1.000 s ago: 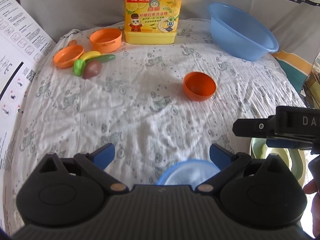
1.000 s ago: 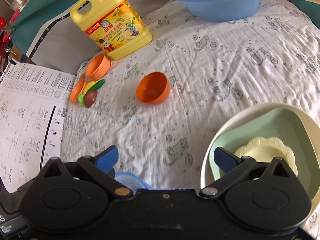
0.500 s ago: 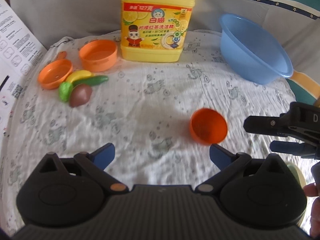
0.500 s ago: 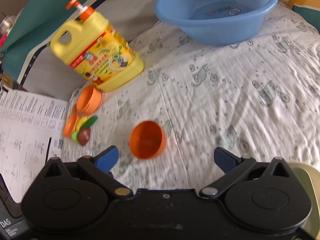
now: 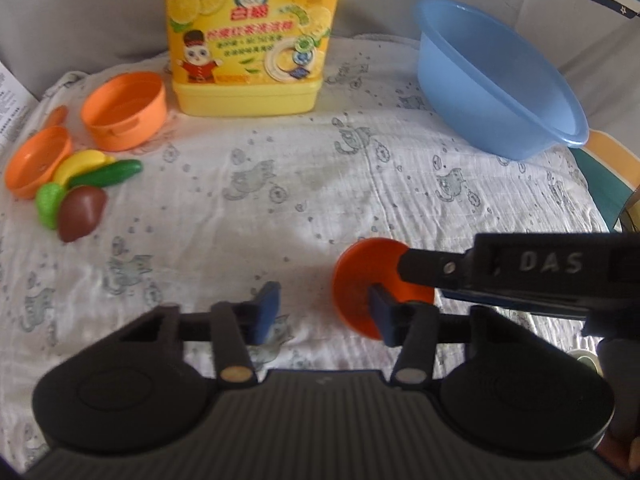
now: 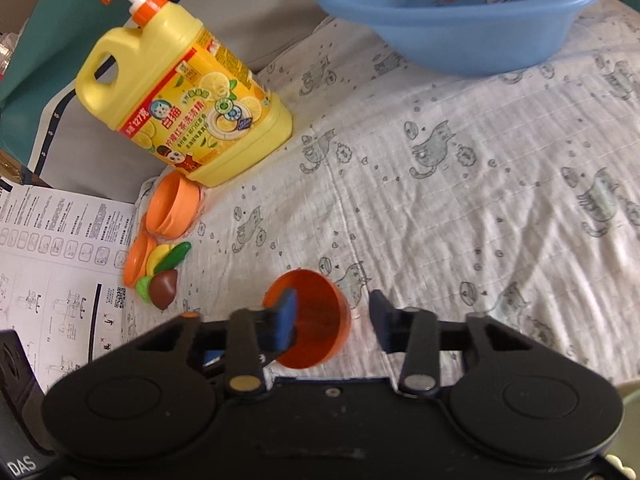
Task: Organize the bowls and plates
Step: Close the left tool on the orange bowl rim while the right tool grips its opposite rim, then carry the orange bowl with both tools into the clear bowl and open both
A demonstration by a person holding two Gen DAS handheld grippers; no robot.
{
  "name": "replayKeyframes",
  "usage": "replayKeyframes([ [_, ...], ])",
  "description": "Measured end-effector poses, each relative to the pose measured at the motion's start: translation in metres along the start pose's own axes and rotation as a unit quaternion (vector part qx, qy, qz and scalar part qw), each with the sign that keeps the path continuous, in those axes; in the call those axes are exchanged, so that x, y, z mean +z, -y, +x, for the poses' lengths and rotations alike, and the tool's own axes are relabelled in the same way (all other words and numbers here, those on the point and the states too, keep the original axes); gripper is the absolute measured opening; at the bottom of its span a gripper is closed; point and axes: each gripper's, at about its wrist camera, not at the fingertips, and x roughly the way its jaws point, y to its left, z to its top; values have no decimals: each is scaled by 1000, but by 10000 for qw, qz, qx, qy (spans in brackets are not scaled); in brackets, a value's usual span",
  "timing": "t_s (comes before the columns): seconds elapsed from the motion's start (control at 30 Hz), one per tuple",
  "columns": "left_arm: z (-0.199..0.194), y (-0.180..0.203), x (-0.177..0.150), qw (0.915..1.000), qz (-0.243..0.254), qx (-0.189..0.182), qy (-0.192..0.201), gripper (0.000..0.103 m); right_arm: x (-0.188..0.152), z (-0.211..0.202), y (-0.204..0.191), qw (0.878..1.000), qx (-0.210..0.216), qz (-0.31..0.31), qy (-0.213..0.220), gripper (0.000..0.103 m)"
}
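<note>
Closing on orange bowl (image 6: 308, 316), tipped on its side | my right gripper (image 6: 332, 324) nearer, half-spread jaws straddling its rim, no pinch | left gripper (image 5: 320, 312) half-spread, empty.

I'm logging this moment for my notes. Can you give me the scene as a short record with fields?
surface: white cat-print cloth
target: small orange plastic bowl, tilted on the cloth
right gripper: jaws have just been closing, bowl wall between them, not yet pinched
left gripper: jaws have just been closing, only cloth between them, bowl beside one finger
back: yellow detergent jug, blue plastic basin
side: orange toy pot, toy fruit and vegetables
</note>
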Motion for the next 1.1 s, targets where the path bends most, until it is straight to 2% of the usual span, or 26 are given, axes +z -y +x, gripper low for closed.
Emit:
replayKeyframes([
  [0.07,5,1,-1,10000,-27,-38,-47,31,-1,5,-1,10000,16,-34,-13,27],
  [0.13,9,1,-1,9999,-43,-83,-88,16,-2,9,-1,10000,29,-55,-25,18],
  [0.2,10,3,-3,10000,11,-40,-76,14,-3,10,-2,10000,11,-75,-20,16],
  [0.43,0,1,-4,10000,16,-15,-53,13,-7,6,-5,9999,24,-106,-8,16],
  [0.77,-38,4,-11,9999,50,76,131,13,-21,-15,-20,9996,91,-262,-12,16],
  [1.1,-88,-4,-41,9994,-121,103,301,13,-51,-52,-40,9985,221,-496,16,16],
])
